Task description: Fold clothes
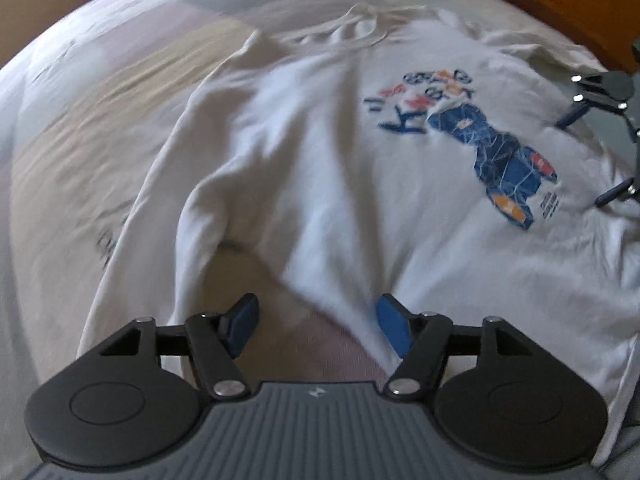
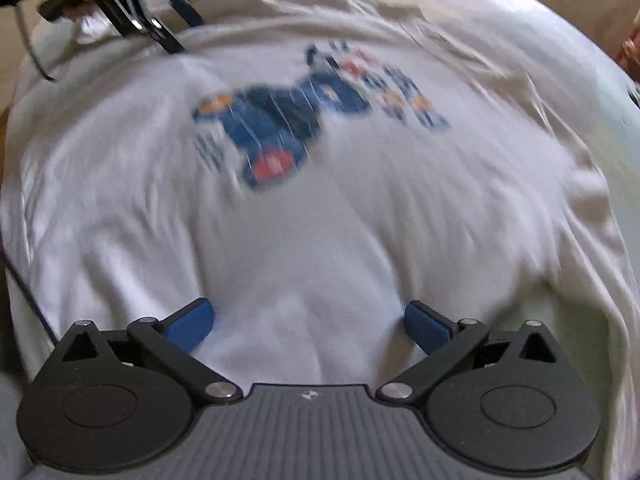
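A white hoodie point(image 1: 320, 152) lies spread out on the bed point(image 1: 80, 128), front up, with a blue picture point(image 1: 496, 160) on its chest. The left gripper point(image 1: 318, 326) is over a sleeve and the side edge, fingers wide apart, holding nothing. The right gripper point(image 2: 308, 326) is over the hoodie's other side, fingers wide apart too, holding nothing.

Left gripper point(image 1: 316, 326) at the bottom centre of its frame, jaws spread wide, right gripper point(image 2: 308, 326) at the bottom centre too, jaws also wide apart, nothing clamped between them
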Motion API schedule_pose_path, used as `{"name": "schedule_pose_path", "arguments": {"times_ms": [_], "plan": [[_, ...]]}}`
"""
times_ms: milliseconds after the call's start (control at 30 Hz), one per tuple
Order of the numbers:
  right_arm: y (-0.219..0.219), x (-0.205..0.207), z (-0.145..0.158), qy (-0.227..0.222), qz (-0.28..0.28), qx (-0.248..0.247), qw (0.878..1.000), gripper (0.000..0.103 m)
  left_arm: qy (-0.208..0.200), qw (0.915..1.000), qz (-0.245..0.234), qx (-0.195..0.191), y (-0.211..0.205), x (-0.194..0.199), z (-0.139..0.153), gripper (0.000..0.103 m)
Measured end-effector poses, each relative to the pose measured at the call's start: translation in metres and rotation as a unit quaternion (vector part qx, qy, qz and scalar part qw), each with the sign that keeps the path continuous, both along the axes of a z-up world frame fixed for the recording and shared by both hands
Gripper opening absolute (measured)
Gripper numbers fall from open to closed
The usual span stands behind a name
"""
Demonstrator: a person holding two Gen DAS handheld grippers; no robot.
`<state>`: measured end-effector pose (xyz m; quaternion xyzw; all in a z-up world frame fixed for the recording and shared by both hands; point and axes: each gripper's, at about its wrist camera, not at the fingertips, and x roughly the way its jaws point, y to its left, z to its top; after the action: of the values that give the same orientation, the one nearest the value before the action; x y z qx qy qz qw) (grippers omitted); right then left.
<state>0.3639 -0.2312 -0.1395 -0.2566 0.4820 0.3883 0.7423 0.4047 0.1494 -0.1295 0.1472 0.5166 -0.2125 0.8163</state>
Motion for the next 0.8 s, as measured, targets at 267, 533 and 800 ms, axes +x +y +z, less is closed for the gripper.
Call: {"name": "schedule_pose_path", "arguments": {"times_ms": [267,533,800], "plan": [[0.008,-0.045,0.025,0.029,0.011,-0.033,0.999,0.103,-0.006,0.9971,-0.070,-0.029,-0.055,-0.078,0.025,0.062],[0.003,-0.073,-0.003,0.047,-0.053,-0.019,0.997,0.103,0.039,0.9899,-0.124,-0.057,-0.097,-0.144,-0.004,0.063],[-0.023,-0.079,0.015,0.082,-0.185,-0.040,0.978,0.103,0.043,0.9837,-0.172,-0.029,-0.099,-0.151,-0.004,0.061]]}}
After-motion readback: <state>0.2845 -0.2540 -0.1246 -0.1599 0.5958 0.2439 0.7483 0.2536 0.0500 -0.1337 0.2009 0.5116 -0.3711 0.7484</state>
